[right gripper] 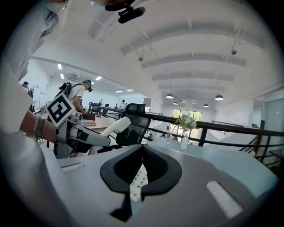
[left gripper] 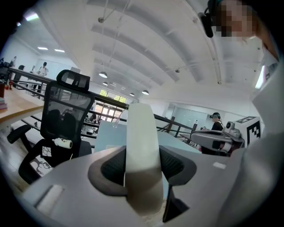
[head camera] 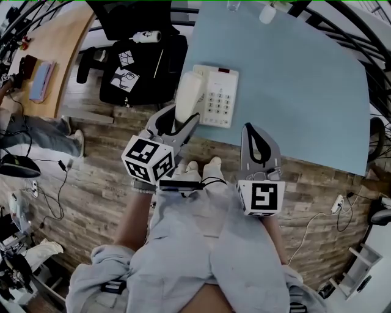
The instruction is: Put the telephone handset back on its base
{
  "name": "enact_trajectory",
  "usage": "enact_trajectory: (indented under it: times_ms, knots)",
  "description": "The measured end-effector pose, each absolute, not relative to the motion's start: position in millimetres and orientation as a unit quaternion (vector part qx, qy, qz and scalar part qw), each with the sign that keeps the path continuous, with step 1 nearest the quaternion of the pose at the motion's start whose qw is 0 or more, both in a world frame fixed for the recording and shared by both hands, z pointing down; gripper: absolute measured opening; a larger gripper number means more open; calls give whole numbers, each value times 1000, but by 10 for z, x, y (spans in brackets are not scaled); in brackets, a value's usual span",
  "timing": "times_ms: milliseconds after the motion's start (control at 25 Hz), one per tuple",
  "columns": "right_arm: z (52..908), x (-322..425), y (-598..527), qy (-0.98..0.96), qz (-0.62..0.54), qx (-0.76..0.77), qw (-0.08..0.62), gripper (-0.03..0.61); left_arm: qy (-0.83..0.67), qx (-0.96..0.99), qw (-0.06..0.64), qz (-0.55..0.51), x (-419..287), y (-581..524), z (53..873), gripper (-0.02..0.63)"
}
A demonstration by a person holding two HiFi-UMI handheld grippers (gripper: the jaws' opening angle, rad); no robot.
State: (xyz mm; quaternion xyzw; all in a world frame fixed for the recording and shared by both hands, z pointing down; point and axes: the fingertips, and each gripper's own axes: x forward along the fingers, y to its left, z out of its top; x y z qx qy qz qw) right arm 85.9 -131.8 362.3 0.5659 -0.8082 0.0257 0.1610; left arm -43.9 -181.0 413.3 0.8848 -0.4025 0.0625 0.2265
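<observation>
The white handset (head camera: 187, 96) stands tilted over the left side of the white telephone base (head camera: 217, 95), which lies at the near left corner of the light blue table (head camera: 305, 79). My left gripper (head camera: 177, 120) is shut on the handset's lower end; in the left gripper view the handset (left gripper: 142, 133) rises between the dark pads (left gripper: 111, 166). My right gripper (head camera: 248, 128) hovers shut and empty at the table's front edge, right of the base. The base's keypad (right gripper: 138, 179) shows through the right gripper's (right gripper: 141, 148) slot, with the handset (right gripper: 114, 127) at the left.
A black office chair (head camera: 143, 61) with a white bottle (head camera: 146, 36) on it stands just left of the table. A small white vase (head camera: 267, 12) sits at the table's far edge. A wooden desk (head camera: 55, 43) is at far left. Cables (head camera: 324, 214) lie on the plank floor.
</observation>
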Motion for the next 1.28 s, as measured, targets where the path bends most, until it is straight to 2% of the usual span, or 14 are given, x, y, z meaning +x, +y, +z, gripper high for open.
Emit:
enact_trajectory:
  times_ms: [1280]
  knots:
    - [3929, 1272, -1549, -815, 59, 551, 170, 6, -483, 803, 321, 136, -225, -2440, 5206, 216]
